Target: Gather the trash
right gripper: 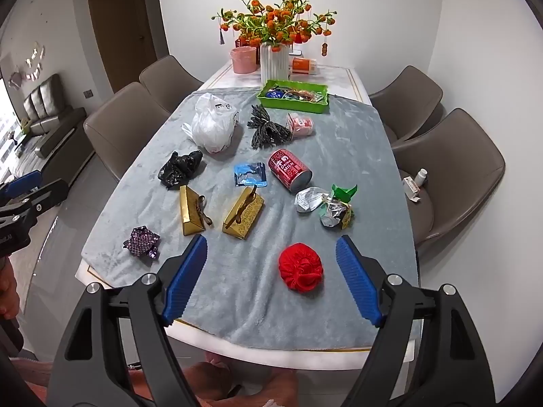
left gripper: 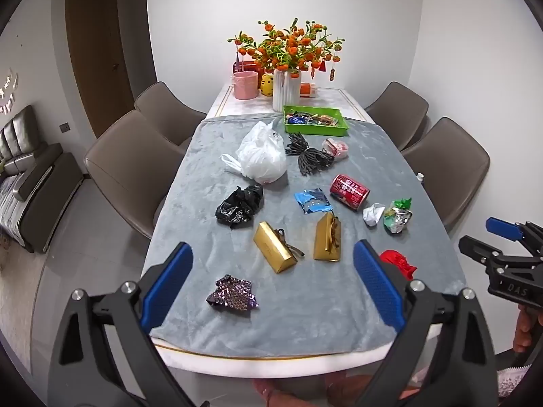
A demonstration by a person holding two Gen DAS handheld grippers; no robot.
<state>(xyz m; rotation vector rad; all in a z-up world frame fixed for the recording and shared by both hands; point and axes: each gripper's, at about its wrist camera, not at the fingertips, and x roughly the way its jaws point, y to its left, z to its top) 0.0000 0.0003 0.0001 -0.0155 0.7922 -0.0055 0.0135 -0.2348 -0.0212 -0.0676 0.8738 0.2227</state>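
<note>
Trash lies on a grey cloth (left gripper: 305,312) over the table: a purple wrapper (left gripper: 232,294) (right gripper: 142,241), two gold boxes (left gripper: 274,251) (left gripper: 327,240), a black bag (left gripper: 240,205), a blue packet (left gripper: 312,200), a red can (left gripper: 349,191) (right gripper: 289,170), crumpled white paper (left gripper: 373,213), a green-silver wrapper (left gripper: 397,215) and a red ball (right gripper: 300,268). My left gripper (left gripper: 271,273) is open and empty above the near edge. My right gripper (right gripper: 271,264) is open and empty, the red ball between its fingers' lines.
A white plastic bag (left gripper: 261,156), a dark tassel bundle (left gripper: 309,156) and a green tray (left gripper: 315,120) with small items lie farther back. A vase of orange flowers (left gripper: 286,68) and a pink cup (left gripper: 244,84) stand at the far end. Brown chairs (left gripper: 129,166) (right gripper: 454,169) flank both sides.
</note>
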